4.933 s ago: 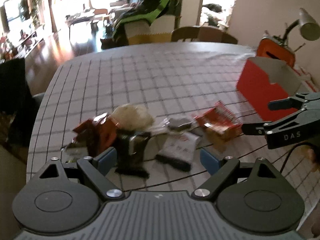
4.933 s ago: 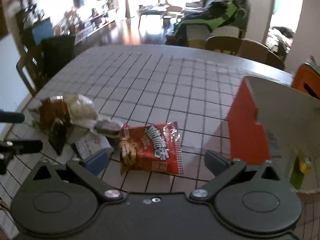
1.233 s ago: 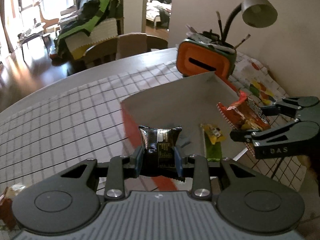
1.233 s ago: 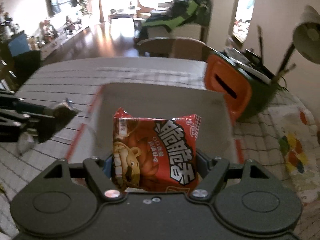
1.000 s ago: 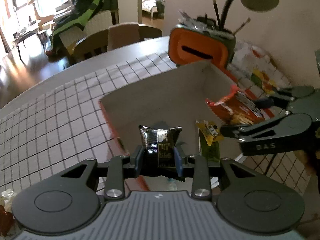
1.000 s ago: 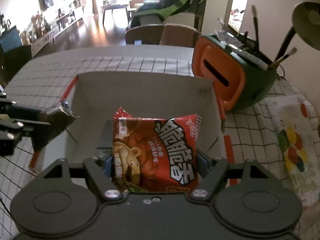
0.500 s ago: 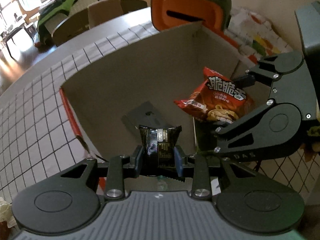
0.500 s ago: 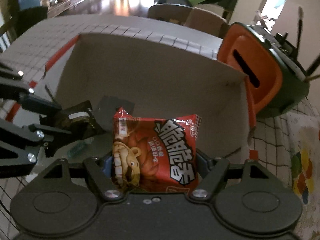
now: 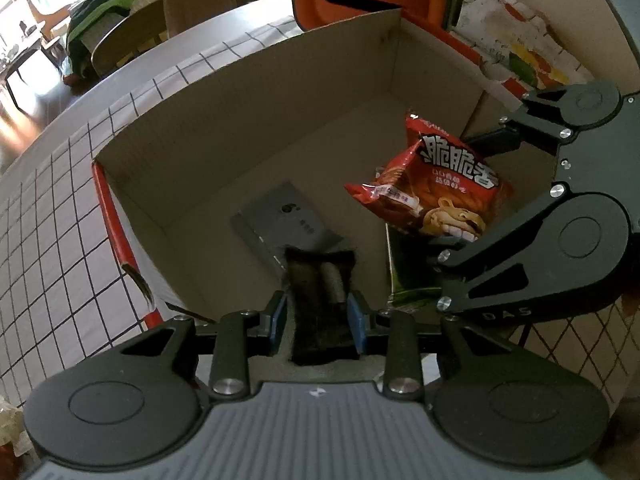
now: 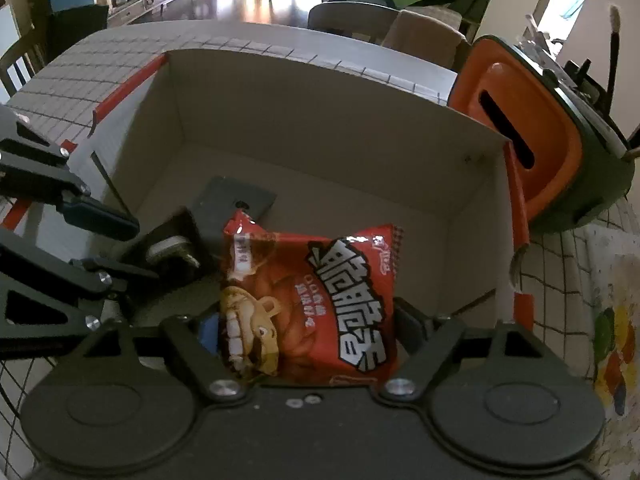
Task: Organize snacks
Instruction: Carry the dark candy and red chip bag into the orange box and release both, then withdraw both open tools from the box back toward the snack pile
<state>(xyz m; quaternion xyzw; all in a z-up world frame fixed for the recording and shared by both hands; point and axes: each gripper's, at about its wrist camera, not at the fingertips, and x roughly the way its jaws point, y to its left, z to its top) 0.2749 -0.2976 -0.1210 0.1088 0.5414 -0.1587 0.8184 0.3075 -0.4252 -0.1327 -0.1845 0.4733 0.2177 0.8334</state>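
The left gripper [image 9: 318,322] points steeply down into the open cardboard box with red outer edges [image 9: 248,104], its blue pads pinching a small dark foil snack packet [image 9: 322,300] by the sides; the packet stands upright between the fingers and looks blurred. Just beyond its tips, on the box floor, lies a flat dark grey rectangular card [image 9: 288,216].

To the right of the left gripper, the right gripper [image 10: 308,332] also reaches down into the box. Its jaws have just been opening, and the red crinkled snack bag with white lettering and a cartoon face [image 10: 312,300] sits between them, tilted, with a gap showing at the left pad; whether the right pad touches it I cannot tell. In the left wrist view this red bag [image 9: 436,188] hangs above a green packet [image 9: 412,280] on the box floor.

Beyond the box's far wall stands an orange and dark green holder with a slot [image 10: 532,140], on the white tablecloth with a black grid [image 9: 52,216].
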